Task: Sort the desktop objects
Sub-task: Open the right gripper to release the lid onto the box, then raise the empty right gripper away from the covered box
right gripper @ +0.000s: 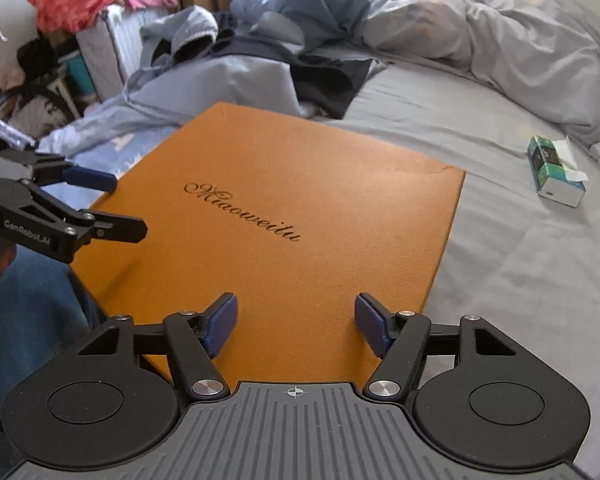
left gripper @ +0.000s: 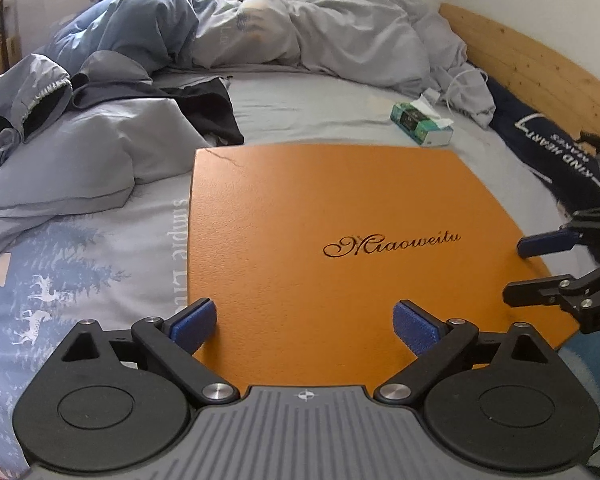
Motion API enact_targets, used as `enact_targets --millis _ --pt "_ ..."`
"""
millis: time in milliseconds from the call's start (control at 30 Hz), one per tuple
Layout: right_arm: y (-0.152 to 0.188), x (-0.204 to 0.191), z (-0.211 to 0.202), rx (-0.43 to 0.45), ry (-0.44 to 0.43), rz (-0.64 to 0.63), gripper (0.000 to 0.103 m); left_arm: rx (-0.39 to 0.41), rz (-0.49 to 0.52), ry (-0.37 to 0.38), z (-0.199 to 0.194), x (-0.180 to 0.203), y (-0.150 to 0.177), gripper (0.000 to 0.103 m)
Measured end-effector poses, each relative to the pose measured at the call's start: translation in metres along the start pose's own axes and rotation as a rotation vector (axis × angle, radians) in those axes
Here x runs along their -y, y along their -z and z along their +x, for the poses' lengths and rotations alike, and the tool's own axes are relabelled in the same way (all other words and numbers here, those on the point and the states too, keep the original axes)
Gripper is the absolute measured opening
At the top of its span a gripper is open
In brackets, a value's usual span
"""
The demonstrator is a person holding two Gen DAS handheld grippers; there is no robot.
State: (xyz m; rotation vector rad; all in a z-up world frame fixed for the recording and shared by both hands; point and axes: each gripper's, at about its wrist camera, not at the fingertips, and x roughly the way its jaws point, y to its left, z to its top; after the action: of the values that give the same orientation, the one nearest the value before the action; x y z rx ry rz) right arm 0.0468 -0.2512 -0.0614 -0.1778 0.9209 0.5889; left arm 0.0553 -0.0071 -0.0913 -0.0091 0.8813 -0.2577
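An orange leather-textured mat lies flat on the bed, taking up the near middle of both views. It is rectangular, with the script word "Miaoweitu" stamped in dark letters near its centre. In the left wrist view its long axis runs away from the camera toward the rumpled bedding; in the right wrist view it slants from lower left up to the right. A thin crease line marks one far corner. Nothing rests on it.

The left gripper is tilted downward over the mat's near edge, its jaws spread wide with only bare mat between the blue pads. The right gripper is angled down over the mat's near right part, jaws parted somewhat less widely and holding nothing. Each gripper shows at the side of the other's view, beside the mat's edge.

Beyond the mat, well apart on the grey bed sheet, lies a green tissue pack with a white tissue sticking out. A crumpled grey duvet is piled at the far side, and a grey jacket lies to the left.
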Motion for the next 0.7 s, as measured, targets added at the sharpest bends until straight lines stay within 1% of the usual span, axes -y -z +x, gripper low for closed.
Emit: enact_targets --millis 33,133,233,400,433,500,533,700 --pt "0.001 -0.001 0.002 -0.007 0.003 -0.008 0.069 -0.013 -0.009 0.004 0.003 -0.002 0.002 0.1" --pt "0.003 -0.006 0.008 -0.026 0.025 -0.045 0.069 -0.009 0.004 0.006 0.004 -0.003 0.002 0.101" --pt "0.006 -0.009 0.017 -0.047 0.044 -0.075 0.069 -0.005 -0.011 0.019 0.003 -0.005 0.001 0.103" --pt "0.004 -0.002 0.024 -0.07 0.029 -0.042 0.069 -0.008 -0.004 0.025 0.008 -0.006 -0.001 0.103" --pt "0.003 0.001 0.023 -0.068 0.013 -0.017 0.068 -0.011 -0.006 0.027 0.009 -0.007 -0.003 0.102" --pt "-0.001 0.009 0.02 -0.061 -0.015 0.032 0.065 -0.01 -0.003 0.025 0.012 -0.009 -0.007 0.097" --pt "-0.004 0.013 0.02 -0.048 -0.015 0.045 0.065 -0.005 0.002 0.028 0.013 -0.01 -0.01 0.097" --pt "-0.027 0.027 0.026 0.021 0.04 0.031 0.065 0.085 0.028 0.047 0.023 -0.014 -0.034 0.097"
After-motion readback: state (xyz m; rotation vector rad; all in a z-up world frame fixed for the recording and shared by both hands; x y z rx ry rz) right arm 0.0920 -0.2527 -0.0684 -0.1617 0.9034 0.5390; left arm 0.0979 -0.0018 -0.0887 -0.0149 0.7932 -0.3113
